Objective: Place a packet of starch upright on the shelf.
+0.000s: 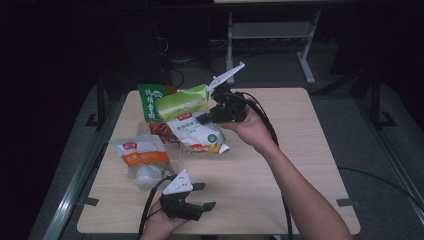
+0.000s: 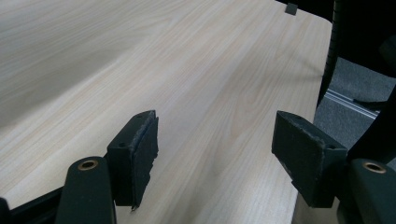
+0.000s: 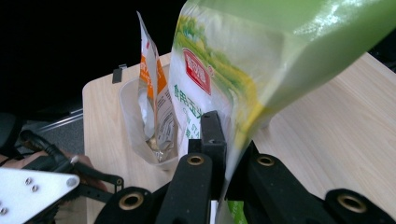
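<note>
Green-and-white glossy pouch (image 1: 192,120) in clamped right tongs (image 1: 207,118); left tongs (image 1: 204,195) agape, empty.

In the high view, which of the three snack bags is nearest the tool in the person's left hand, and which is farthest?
From the left tool, at the table's near edge:
1. Orange-and-white bag, lying just beyond it to the left.
2. Light green bag, held up mid-table by the right tool.
3. Dark green bag, at the back.

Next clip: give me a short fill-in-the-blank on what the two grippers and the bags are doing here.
1. The right gripper is shut on the ____-topped bag.
2. The left gripper has its jaws ____, with nothing between them.
3. The orange-and-white bag rests on the ____ table.

Missing words: green; open; wooden
</note>
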The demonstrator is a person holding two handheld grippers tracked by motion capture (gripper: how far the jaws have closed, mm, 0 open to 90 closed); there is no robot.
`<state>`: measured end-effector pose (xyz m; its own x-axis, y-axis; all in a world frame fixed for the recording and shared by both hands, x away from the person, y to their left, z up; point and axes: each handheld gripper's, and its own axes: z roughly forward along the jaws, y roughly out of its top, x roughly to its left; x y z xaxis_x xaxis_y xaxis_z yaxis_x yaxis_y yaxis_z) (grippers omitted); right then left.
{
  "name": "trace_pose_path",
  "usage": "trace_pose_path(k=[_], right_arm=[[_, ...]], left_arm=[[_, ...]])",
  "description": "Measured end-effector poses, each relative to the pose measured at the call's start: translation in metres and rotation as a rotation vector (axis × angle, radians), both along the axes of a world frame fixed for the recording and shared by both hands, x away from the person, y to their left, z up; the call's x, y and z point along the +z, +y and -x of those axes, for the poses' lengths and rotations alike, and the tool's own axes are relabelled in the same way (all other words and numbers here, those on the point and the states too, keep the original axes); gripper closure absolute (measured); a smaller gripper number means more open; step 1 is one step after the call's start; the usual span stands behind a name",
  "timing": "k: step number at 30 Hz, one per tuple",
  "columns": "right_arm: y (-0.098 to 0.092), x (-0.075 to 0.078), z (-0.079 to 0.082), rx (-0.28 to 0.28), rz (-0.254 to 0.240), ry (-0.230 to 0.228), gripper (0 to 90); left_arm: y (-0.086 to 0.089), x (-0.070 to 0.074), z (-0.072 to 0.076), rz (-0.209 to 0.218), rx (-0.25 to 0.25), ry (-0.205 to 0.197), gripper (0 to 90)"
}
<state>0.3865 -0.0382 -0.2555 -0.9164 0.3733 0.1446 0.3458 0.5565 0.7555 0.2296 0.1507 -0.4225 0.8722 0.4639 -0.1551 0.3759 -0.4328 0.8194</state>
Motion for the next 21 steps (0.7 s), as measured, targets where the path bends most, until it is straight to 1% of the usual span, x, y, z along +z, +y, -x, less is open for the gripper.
trace_pose_path(k=[1,3,4,6,7,8,12,17,21], right_arm=[[0.002,0.000,-0.001,0.006,0.008,-0.008,89.7],[0.008,0.001,-0.002,0.009,0.008,0.000,89.7],[0.009,0.002,-0.003,0.010,0.007,-0.007,89.7],[0.013,0.003,-0.005,0.013,0.004,-0.005,89.7],[0.016,0.003,-0.006,0.015,0.002,-0.007,89.7],[0.018,0.003,-0.007,0.022,0.001,-0.008,89.7],[0.026,0.003,-0.010,0.018,0.005,0.005,89.7],[0.036,0.003,-0.014,0.022,0.012,-0.004,89.7],[0.044,0.002,-0.019,0.019,0.013,0.000,89.7]], left_arm=[[0.000,0.000,0.000,-0.001,-0.001,0.001,31.1],[0.000,0.000,0.000,-0.002,-0.002,-0.001,31.1],[0.000,0.000,0.000,0.001,-0.001,0.000,31.1],[0.000,0.000,0.000,0.003,0.001,0.000,31.1],[0.001,0.000,0.000,-0.005,-0.002,-0.002,31.1],[0.001,0.000,0.000,-0.004,-0.002,-0.001,31.1],[0.001,0.000,0.000,-0.013,-0.008,-0.005,31.1],[0.001,0.000,0.000,-0.010,-0.010,-0.008,31.0],[0.001,0.000,0.001,-0.011,-0.010,-0.009,31.0]])
